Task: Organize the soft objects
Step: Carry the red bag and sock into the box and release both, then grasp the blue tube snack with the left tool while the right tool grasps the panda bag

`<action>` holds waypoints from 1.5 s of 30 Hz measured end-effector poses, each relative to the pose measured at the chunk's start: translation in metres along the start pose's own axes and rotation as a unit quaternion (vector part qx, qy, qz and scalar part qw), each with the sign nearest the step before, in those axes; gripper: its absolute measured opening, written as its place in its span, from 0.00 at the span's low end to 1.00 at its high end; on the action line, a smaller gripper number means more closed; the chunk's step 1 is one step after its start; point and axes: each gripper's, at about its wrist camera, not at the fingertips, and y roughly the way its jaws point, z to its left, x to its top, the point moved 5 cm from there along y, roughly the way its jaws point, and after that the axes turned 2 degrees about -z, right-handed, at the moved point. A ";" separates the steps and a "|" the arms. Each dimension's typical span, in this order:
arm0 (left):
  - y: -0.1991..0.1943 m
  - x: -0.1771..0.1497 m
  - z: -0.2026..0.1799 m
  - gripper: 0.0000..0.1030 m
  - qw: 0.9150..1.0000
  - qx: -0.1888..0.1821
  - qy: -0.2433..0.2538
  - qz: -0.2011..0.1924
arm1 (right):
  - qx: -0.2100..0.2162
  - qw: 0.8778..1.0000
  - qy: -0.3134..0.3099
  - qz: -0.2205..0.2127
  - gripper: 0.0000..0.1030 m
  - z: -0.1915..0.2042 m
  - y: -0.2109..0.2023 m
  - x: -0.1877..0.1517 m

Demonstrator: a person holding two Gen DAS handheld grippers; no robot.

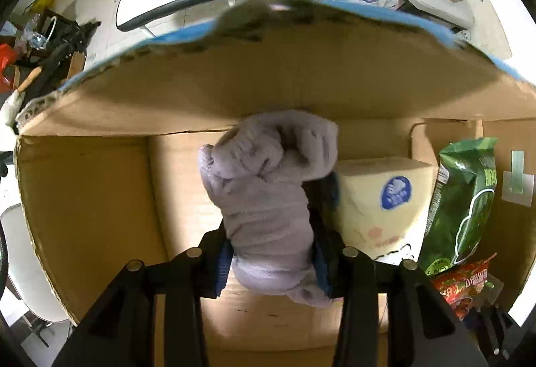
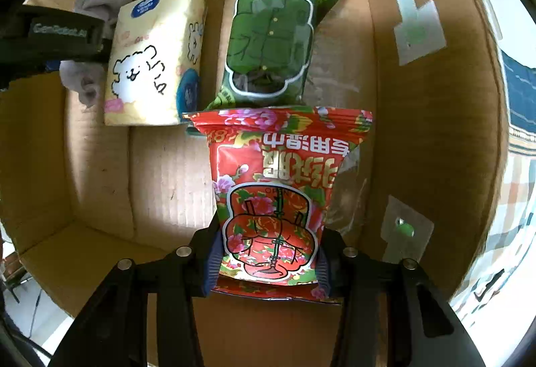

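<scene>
I am packing a cardboard box (image 2: 432,119): my left claw (image 1: 273,253) pinches a grey sock bundle (image 1: 268,186) low inside, beside the tissue pack (image 2: 154,59). My right claw (image 2: 268,261) grips a red packet (image 2: 274,193) in front of the green packet (image 2: 271,42). Next, I judge, each goes down flat on bare floor before I let go.

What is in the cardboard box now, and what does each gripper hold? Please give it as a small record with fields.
container: open cardboard box
left gripper: shut on grey cloth bundle, inside the box
right gripper: shut on red floral packet, inside the box
lying in box: yellow tissue pack, green packet
layout: tissue pack left of green packet; red packet's top edge overlaps the green packet's lower end
cloth position: beside the tissue pack, on its far side from the green packet
</scene>
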 end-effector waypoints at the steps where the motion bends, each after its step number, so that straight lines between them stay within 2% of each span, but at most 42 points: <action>1: 0.001 0.001 0.003 0.38 1.000 0.005 -0.002 0.003 | 0.000 1.000 0.003 0.000 0.47 -0.001 0.001 0.002; 2: 0.000 0.003 0.005 0.39 1.000 0.013 -0.003 0.008 | -0.002 1.000 0.001 0.003 0.49 0.001 0.001 0.002; 4: -0.001 0.003 0.013 0.39 1.000 0.021 -0.011 0.017 | 0.000 1.000 0.002 0.002 0.60 0.004 -0.001 0.001; 5: -0.001 0.004 0.016 0.39 1.000 0.017 -0.017 0.020 | 0.003 1.000 0.003 0.001 0.70 0.004 -0.003 0.002; 6: -0.003 0.004 0.021 0.39 0.999 0.010 -0.024 0.020 | 0.007 1.000 0.003 0.000 0.75 0.005 -0.005 0.002; 11: -0.021 -0.001 0.031 0.40 1.000 0.006 -0.030 0.006 | 0.017 1.000 0.010 -0.013 0.79 0.006 -0.020 0.004; 13: -0.030 -0.002 0.032 0.46 1.000 0.002 -0.030 -0.003 | 0.015 1.000 0.013 -0.020 0.85 0.004 -0.030 0.004; 15: -0.043 -0.008 0.031 0.53 0.999 -0.003 -0.029 -0.018 | 0.015 0.999 0.013 -0.030 0.96 0.005 -0.040 0.002; 17: -0.055 -0.016 0.034 0.69 0.999 -0.013 -0.034 -0.032 | 0.010 0.999 0.013 -0.043 1.00 0.006 -0.050 0.000; 18: -0.061 -0.015 0.034 0.80 0.998 -0.019 -0.037 -0.039 | 0.009 0.999 0.013 -0.048 1.00 0.008 -0.057 -0.003; 21: -0.073 -0.031 0.038 0.94 0.997 -0.033 -0.037 -0.057 | 0.004 0.998 0.014 -0.064 1.00 0.004 -0.077 -0.015; 24: -0.085 -0.051 0.032 0.95 0.995 -0.048 -0.036 -0.076 | 0.001 0.996 0.015 -0.084 1.00 0.002 -0.091 -0.029; 28: -0.104 -0.087 0.025 0.95 0.991 -0.050 -0.033 -0.122 | -0.002 0.994 0.017 -0.105 1.00 0.004 -0.109 -0.045; 31: -0.119 -0.113 0.023 0.95 0.986 -0.055 -0.040 -0.154 | -0.007 0.993 0.011 -0.121 1.00 0.004 -0.127 -0.061; 34: -0.134 -0.131 0.024 0.95 0.981 -0.039 -0.049 -0.186 | -0.009 0.990 0.007 -0.140 1.00 0.006 -0.142 -0.076; 37: -0.157 -0.151 0.023 0.95 0.970 -0.027 -0.051 -0.236 | -0.010 0.987 0.008 -0.158 1.00 0.005 -0.154 -0.088; 40: -0.174 -0.167 0.025 0.95 0.962 -0.044 -0.061 -0.262 | -0.009 0.984 0.006 -0.177 1.00 0.006 -0.169 -0.103; 42: -0.188 -0.179 0.025 0.95 0.953 -0.060 -0.064 -0.291 | -0.007 0.981 0.001 -0.193 1.00 0.007 -0.179 -0.115; 44: -0.203 -0.193 0.026 0.96 0.941 -0.045 -0.062 -0.330 | -0.007 0.977 -0.007 -0.213 1.00 0.008 -0.188 -0.128; 45: -0.207 -0.199 0.027 0.99 0.938 -0.032 -0.060 -0.341 | -0.002 0.976 -0.007 -0.217 1.00 0.009 -0.190 -0.134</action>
